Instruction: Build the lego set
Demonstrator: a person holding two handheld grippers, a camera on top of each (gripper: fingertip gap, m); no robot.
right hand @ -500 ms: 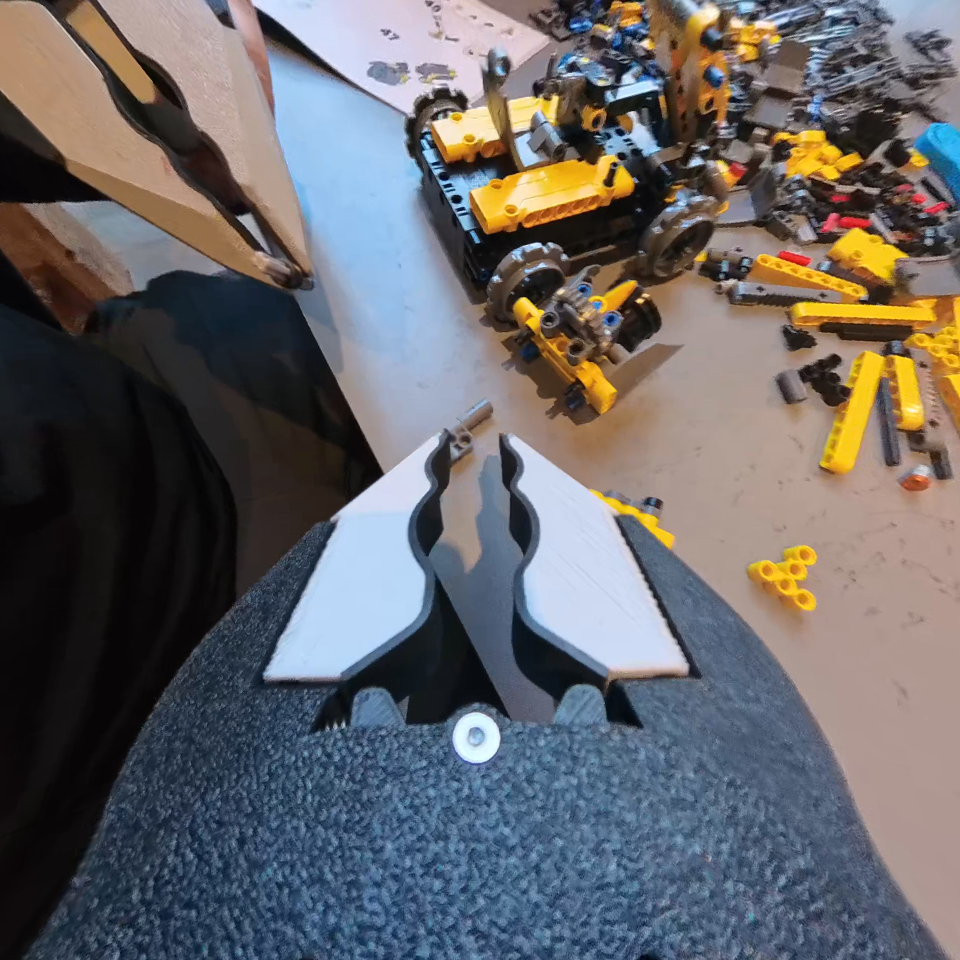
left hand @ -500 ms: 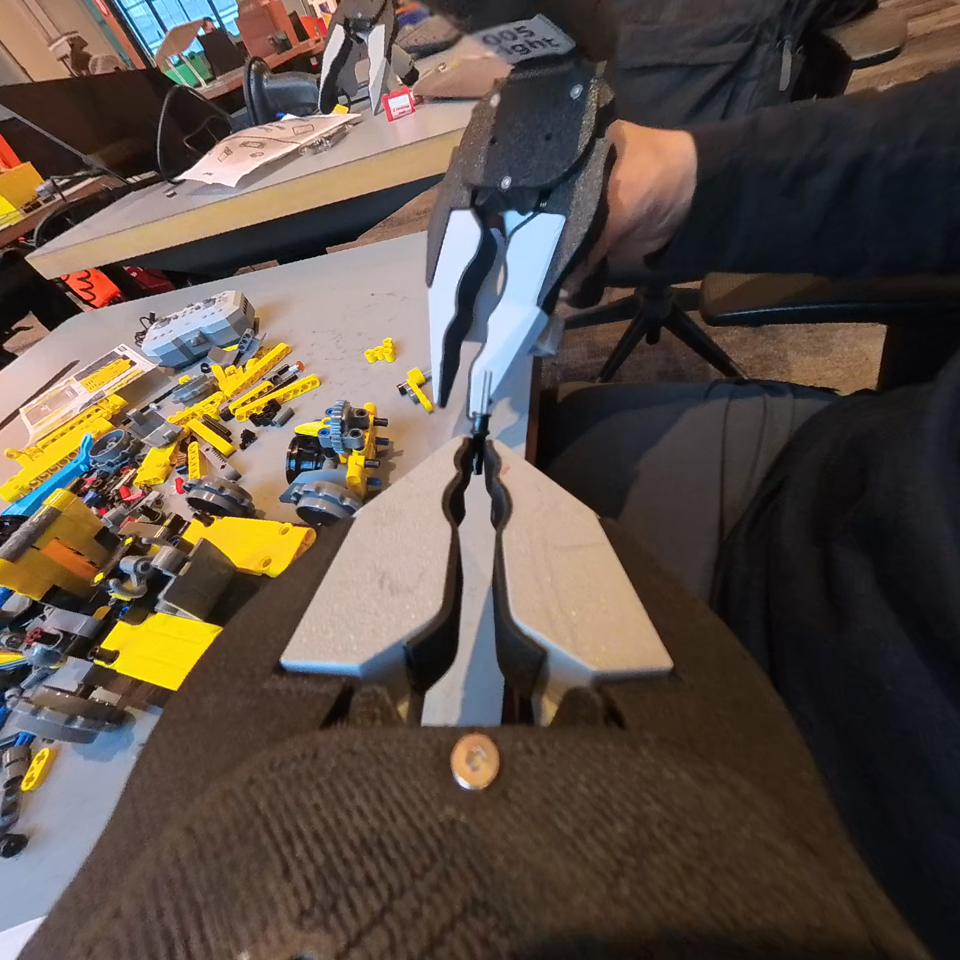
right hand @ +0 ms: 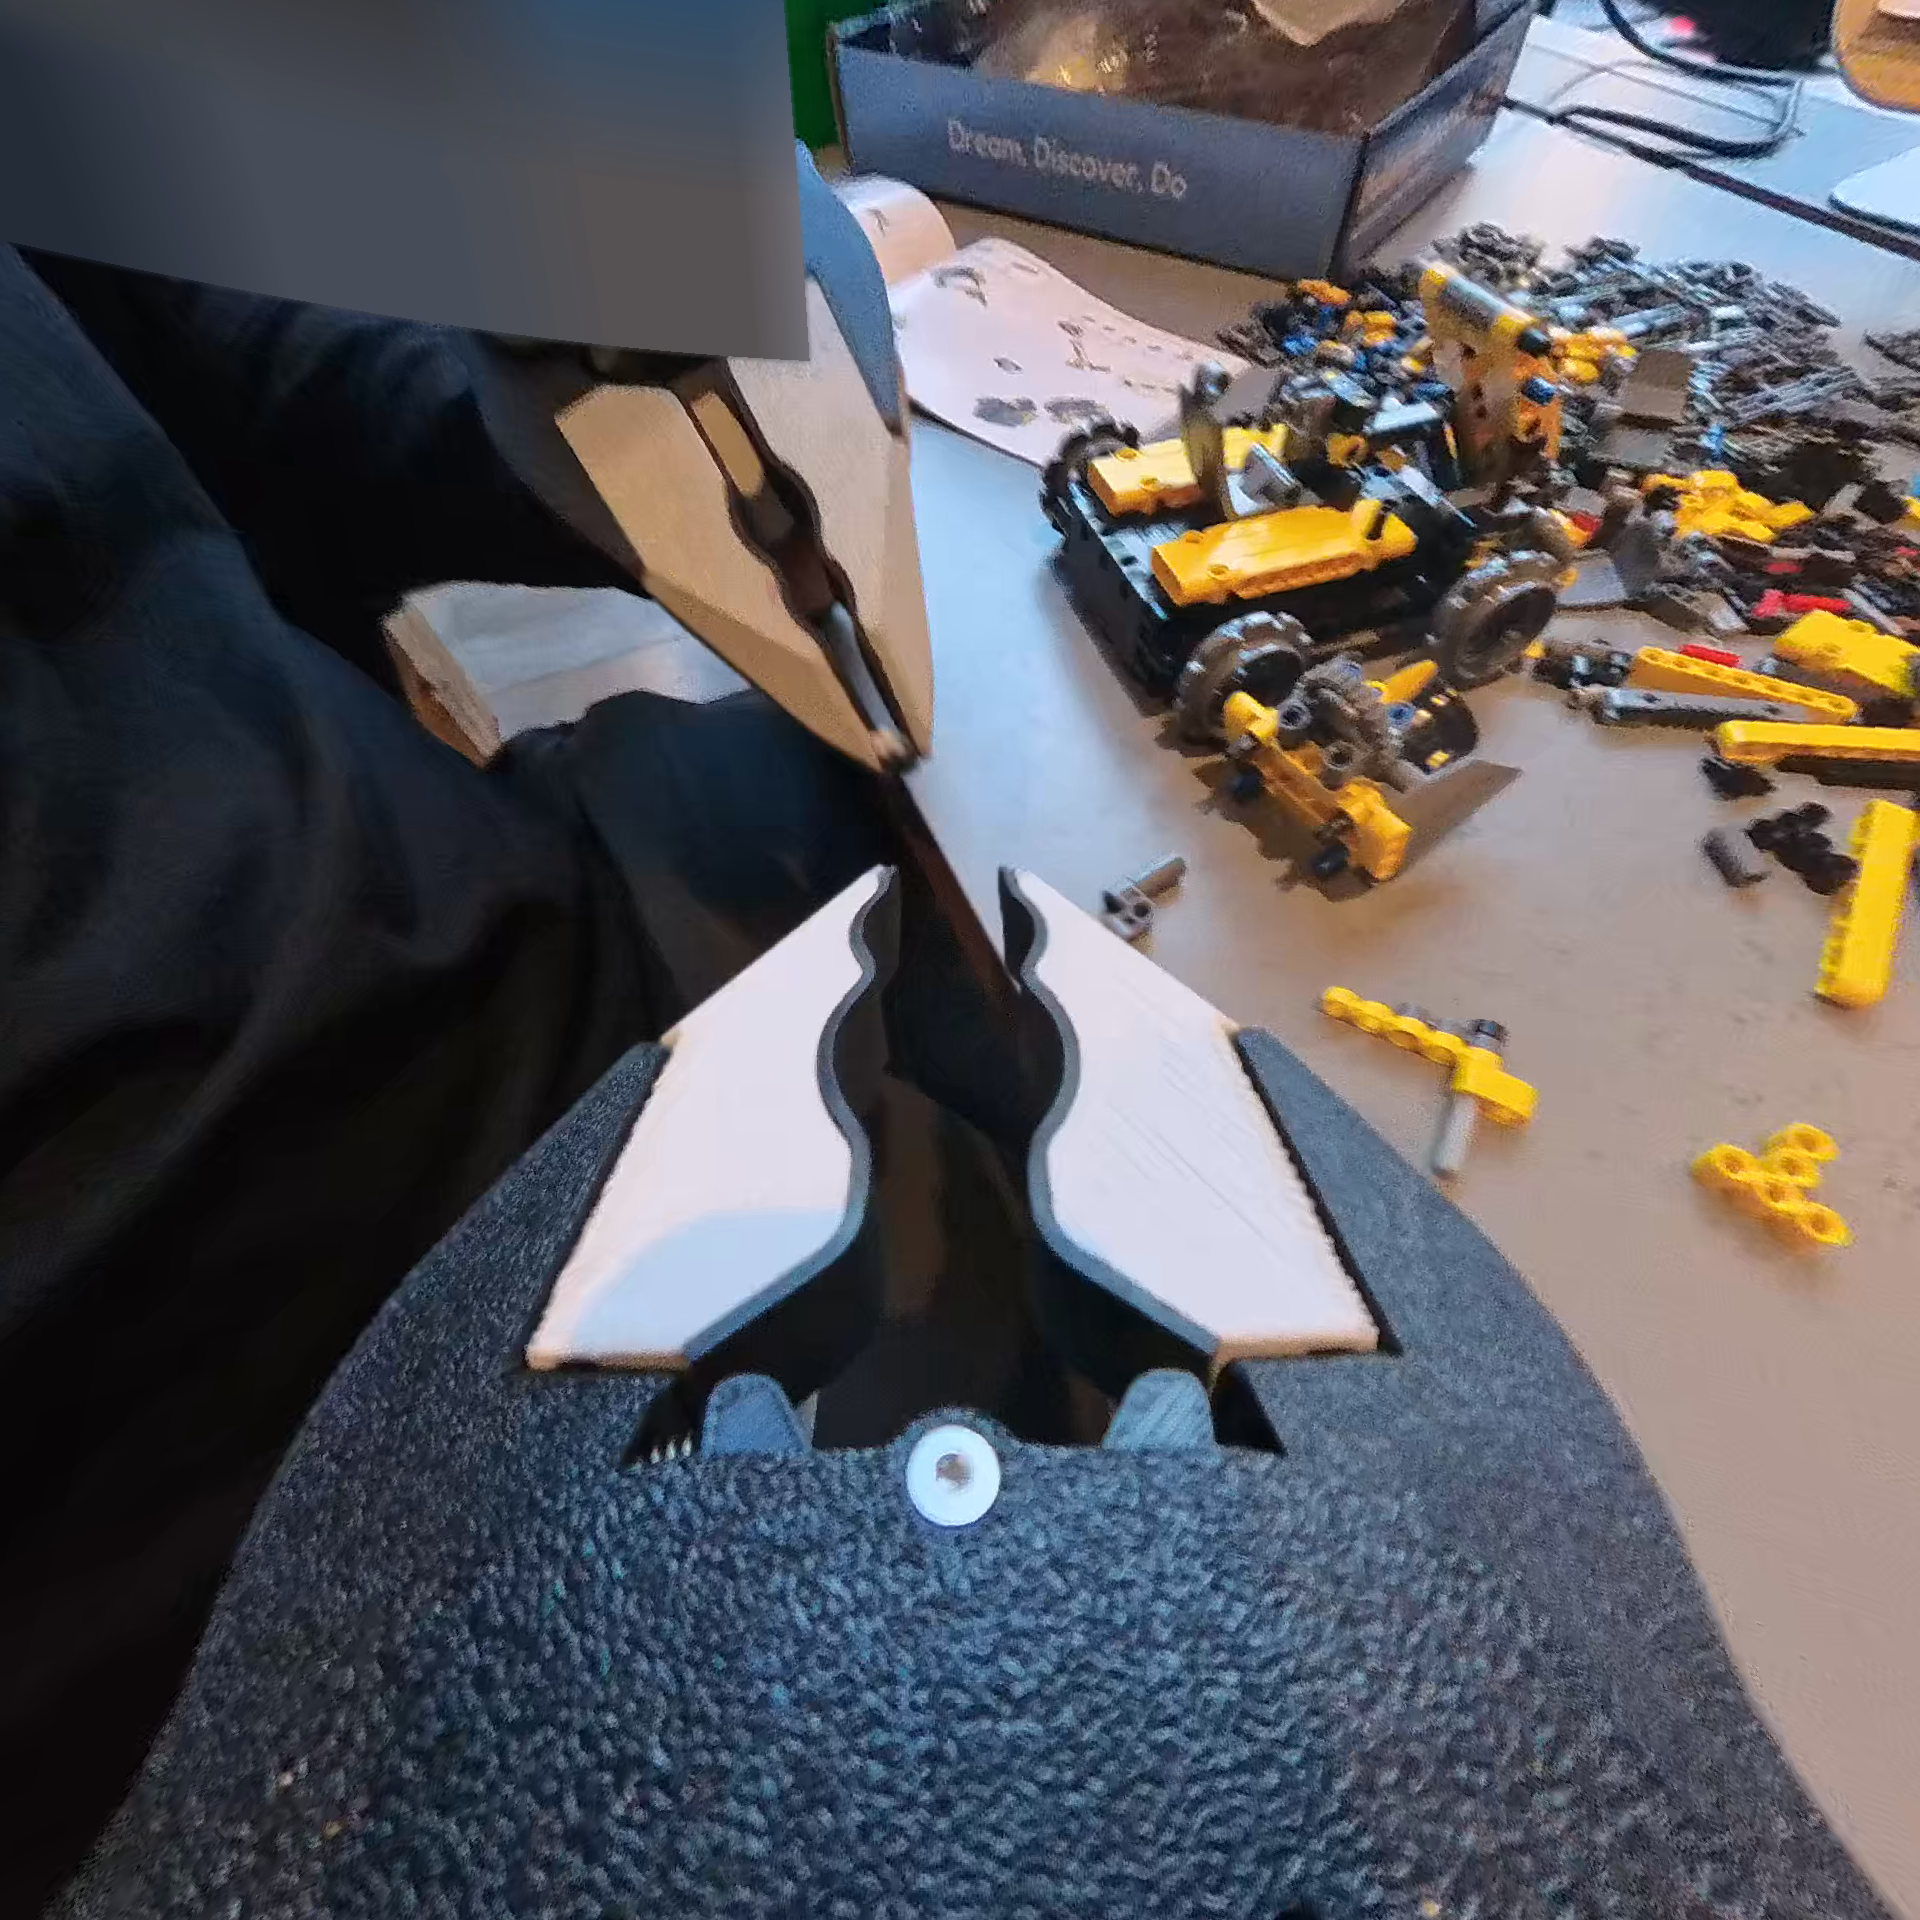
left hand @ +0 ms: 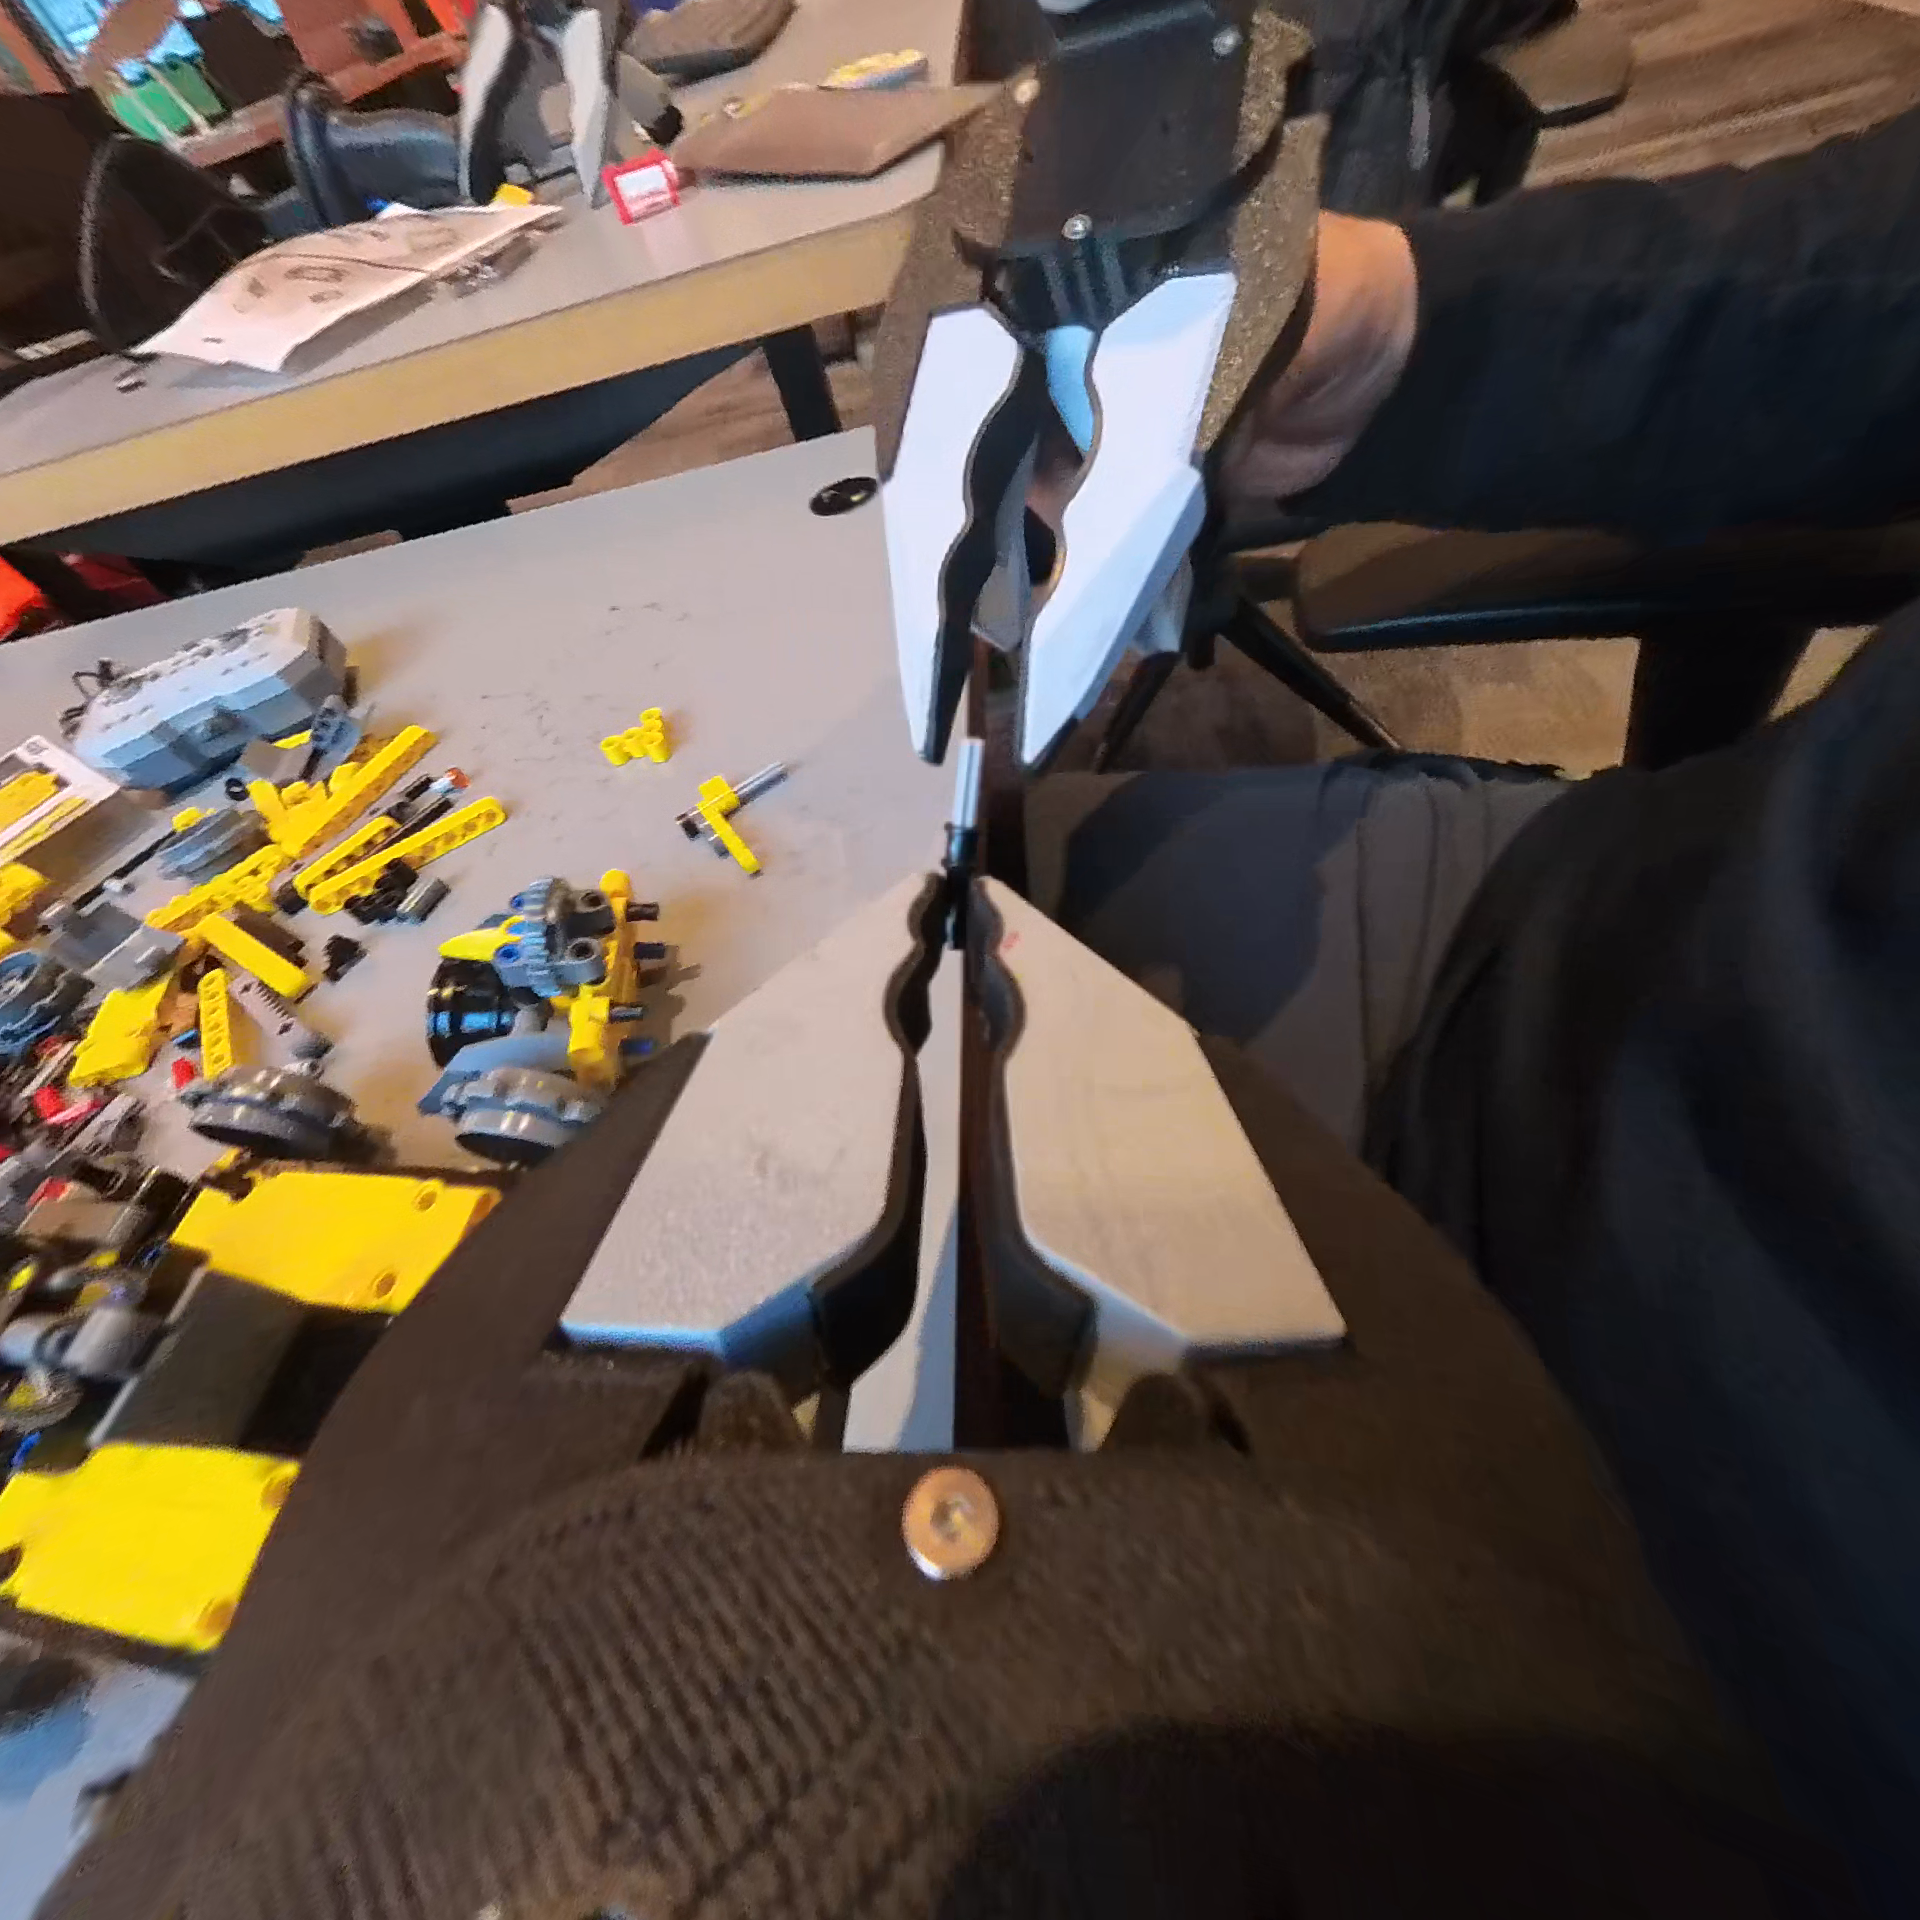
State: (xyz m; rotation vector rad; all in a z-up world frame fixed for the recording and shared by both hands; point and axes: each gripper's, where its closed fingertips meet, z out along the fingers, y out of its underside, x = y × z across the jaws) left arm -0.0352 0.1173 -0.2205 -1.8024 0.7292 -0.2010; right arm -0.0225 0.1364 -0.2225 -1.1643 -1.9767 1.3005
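The left hand-held gripper [left hand: 958, 902] is clenched on a thin grey and black plastic axle pin [left hand: 962, 805], lifted over the grey table [left hand: 644, 613] edge, just below the empty, released right hand-held gripper [left hand: 982, 753].

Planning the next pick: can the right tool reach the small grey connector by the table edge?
Probably yes: the right tool is open and empty, the grey connector lies alone just beside its tips, nothing between.
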